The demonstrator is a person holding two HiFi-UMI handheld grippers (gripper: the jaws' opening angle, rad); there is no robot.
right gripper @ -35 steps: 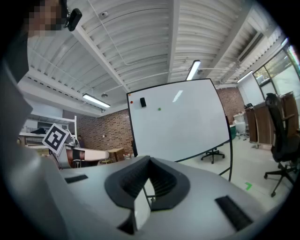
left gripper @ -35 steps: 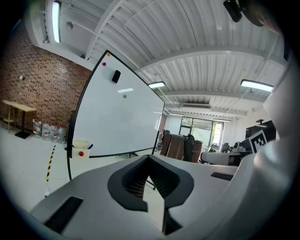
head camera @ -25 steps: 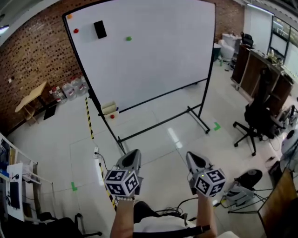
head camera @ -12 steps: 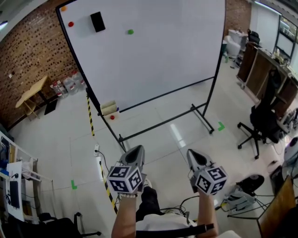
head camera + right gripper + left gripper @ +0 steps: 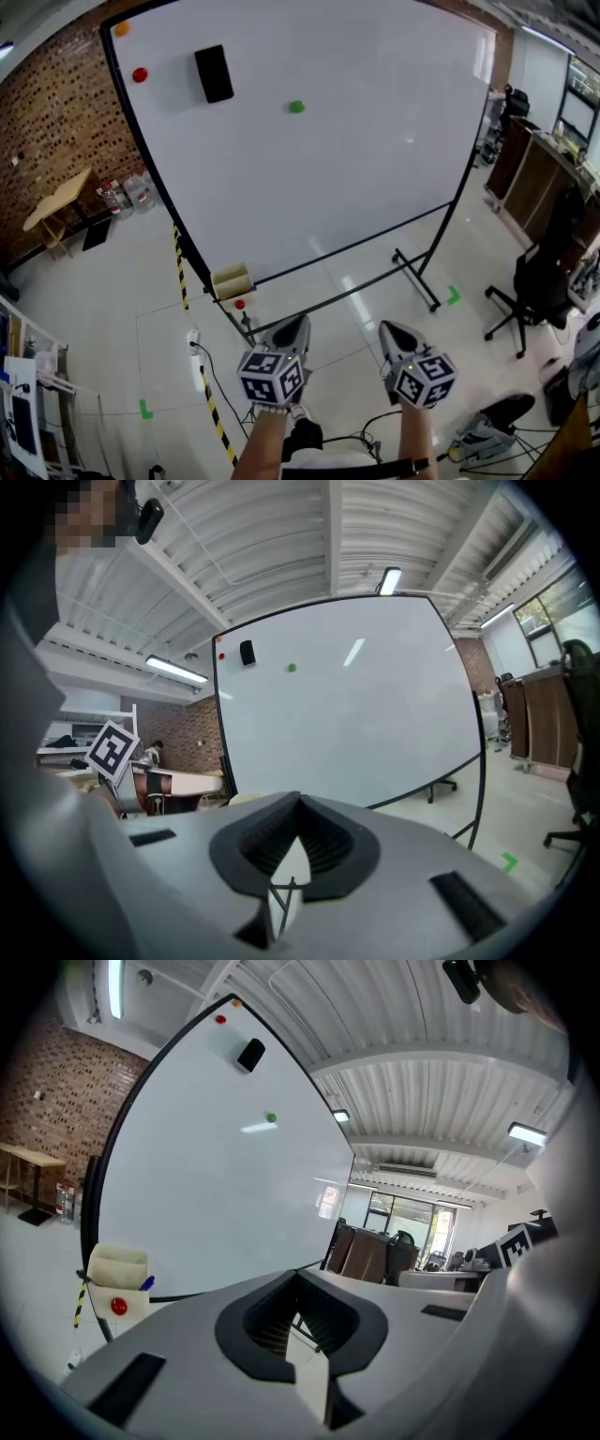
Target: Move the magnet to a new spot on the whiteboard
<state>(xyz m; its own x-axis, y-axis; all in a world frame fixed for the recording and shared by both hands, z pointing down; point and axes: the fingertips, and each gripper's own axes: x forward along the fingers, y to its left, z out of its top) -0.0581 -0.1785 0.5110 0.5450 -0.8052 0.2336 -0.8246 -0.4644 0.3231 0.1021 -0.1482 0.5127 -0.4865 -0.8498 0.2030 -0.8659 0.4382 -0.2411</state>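
Observation:
A big whiteboard (image 5: 375,141) on a rolling stand fills the upper head view. On it sit a green magnet (image 5: 296,106), a red magnet (image 5: 140,74), an orange magnet (image 5: 122,28) and a black eraser (image 5: 214,73). Both grippers are held side by side in front of the board's lower edge, well short of it and far below the magnets. My left gripper (image 5: 298,324) has its jaws together with nothing between them, and so does my right gripper (image 5: 387,328). The left gripper view has the green magnet (image 5: 271,1118) high on the board; the right gripper view has the green magnet (image 5: 292,667) too.
A cream tray (image 5: 232,279) with another red magnet (image 5: 240,304) hangs at the board's lower left corner. The stand's foot (image 5: 419,278) reaches out on the floor. Yellow-black tape (image 5: 178,267) runs along the floor. An office chair (image 5: 542,286) and desks stand at the right, a wooden table (image 5: 54,202) at the left.
The whiteboard has grown larger and nearer in the head view: both grippers have moved forward towards it together. Their jaws look the same as before.

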